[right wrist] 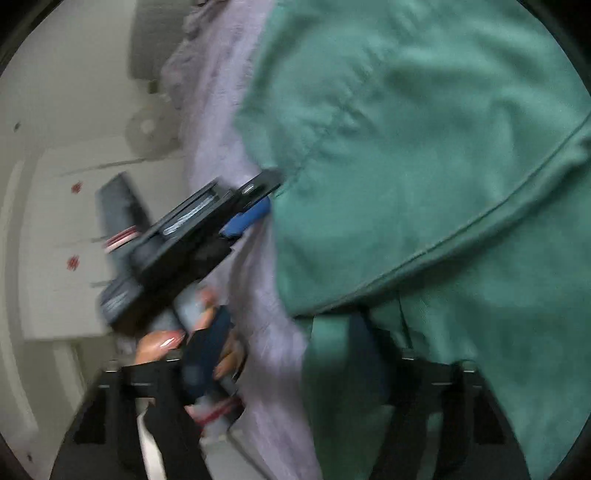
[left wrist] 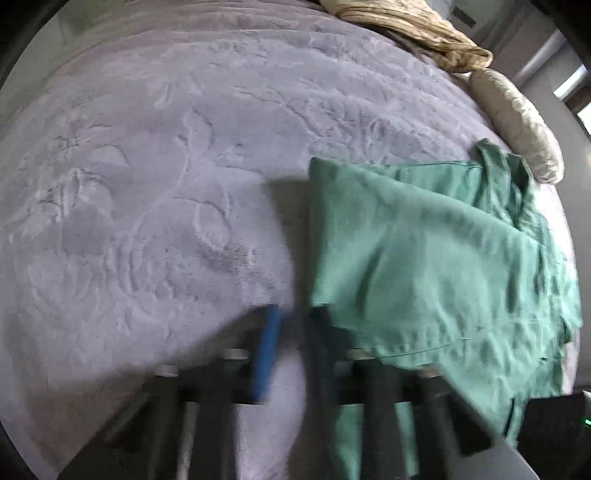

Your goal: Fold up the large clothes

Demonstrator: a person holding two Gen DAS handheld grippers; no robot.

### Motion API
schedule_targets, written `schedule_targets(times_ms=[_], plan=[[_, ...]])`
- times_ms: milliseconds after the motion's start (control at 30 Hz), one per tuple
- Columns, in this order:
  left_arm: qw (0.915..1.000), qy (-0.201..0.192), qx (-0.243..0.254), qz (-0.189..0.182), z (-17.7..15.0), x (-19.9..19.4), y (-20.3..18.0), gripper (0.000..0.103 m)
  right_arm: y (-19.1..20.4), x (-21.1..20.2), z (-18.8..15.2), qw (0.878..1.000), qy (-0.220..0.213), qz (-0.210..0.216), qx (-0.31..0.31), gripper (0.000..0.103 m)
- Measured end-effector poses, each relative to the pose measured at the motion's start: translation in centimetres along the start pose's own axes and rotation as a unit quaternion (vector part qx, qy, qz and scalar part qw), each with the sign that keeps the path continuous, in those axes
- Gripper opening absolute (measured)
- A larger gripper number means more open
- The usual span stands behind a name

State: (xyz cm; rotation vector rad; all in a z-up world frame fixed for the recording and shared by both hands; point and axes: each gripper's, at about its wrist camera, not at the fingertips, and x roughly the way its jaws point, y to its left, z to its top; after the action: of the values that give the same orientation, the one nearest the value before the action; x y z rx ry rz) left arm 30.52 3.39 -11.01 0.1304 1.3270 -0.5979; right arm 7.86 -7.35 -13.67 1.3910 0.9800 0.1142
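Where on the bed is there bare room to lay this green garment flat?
The gray blanket is bare left of the green garment. It is crowded toward the pillow and the tan bundle.

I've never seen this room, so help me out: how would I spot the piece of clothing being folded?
Start with the big lilac blanket with an embossed leaf pattern that covers the bed. On its right part, below a cream pillow, lies the garment. It is the only green thing there: plain, crumpled, with stitched hems, and partly folded over itself.
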Motion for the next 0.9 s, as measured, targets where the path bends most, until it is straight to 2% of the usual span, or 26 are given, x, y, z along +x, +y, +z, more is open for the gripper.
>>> schedule_targets(times_ms=[33, 67, 133, 200, 333, 400, 500, 533, 600, 667, 800, 900], plan=[[1.0000, -0.003, 0.005, 0.005, 0.2, -0.1, -0.1, 0.006, -0.1, 0.5, 0.1, 1.000, -0.001, 0.005, 0.009, 0.014], [0.9997, -0.009, 0.013, 0.018, 0.3, -0.3, -0.1, 0.006, -0.1, 0.9, 0.3, 1.000, 0.002, 0.010, 0.017, 0.003], [0.9992, -0.016, 0.022, 0.028, 0.1, -0.5, 0.4, 0.006, 0.4, 1.7, 0.0, 1.000, 0.004, 0.026, 0.015, 0.003], [0.9993, -0.007, 0.017, 0.032, 0.0, 0.3, 1.4, 0.006, 0.9, 2.5, 0.0, 1.000, 0.017, 0.024, 0.001, 0.002], [0.9992, -0.011, 0.012, 0.037, -0.2, 0.4, 1.8, 0.006, -0.3, 5.6, -0.3, 0.999, 0.049, -0.018, 0.013, 0.003], [0.9985, -0.020, 0.020, 0.048, -0.4, -0.4, 1.4, 0.006, -0.2, 5.1, -0.8, 0.998, 0.064, -0.017, 0.010, 0.003], [0.9964, -0.042, 0.036, 0.064, -1.0, -2.0, 0.3, 0.006, 0.6, 1.9, -1.6, 0.994, 0.089, -0.044, -0.034, 0.003], [0.9958, -0.049, 0.040, 0.065, -1.4, -2.6, -0.2, 0.006, 0.8, 0.5, -1.6, 0.994, 0.081, -0.055, -0.049, 0.005], [0.9957, -0.059, 0.043, 0.058, -2.2, -3.6, -1.1, 0.006, 0.9, -3.8, -0.8, 0.992, 0.044, -0.088, -0.079, 0.019], [0.9956, -0.062, 0.044, 0.054, -2.7, -3.9, -2.1, 0.006, 0.7, -8.5, 0.5, 0.986, -0.018, -0.132, -0.099, 0.054], [0.9940, -0.064, 0.060, 0.065, -4.4, -3.3, -4.5, 0.006, 0.2, -16.8, 3.6, 0.959, -0.128, -0.215, -0.134, 0.054], [0.9943, -0.034, 0.053, 0.086, -5.5, -1.3, -4.7, 0.007, -1.6, -19.8, 6.4, 0.941, -0.152, -0.274, -0.129, 0.047]])
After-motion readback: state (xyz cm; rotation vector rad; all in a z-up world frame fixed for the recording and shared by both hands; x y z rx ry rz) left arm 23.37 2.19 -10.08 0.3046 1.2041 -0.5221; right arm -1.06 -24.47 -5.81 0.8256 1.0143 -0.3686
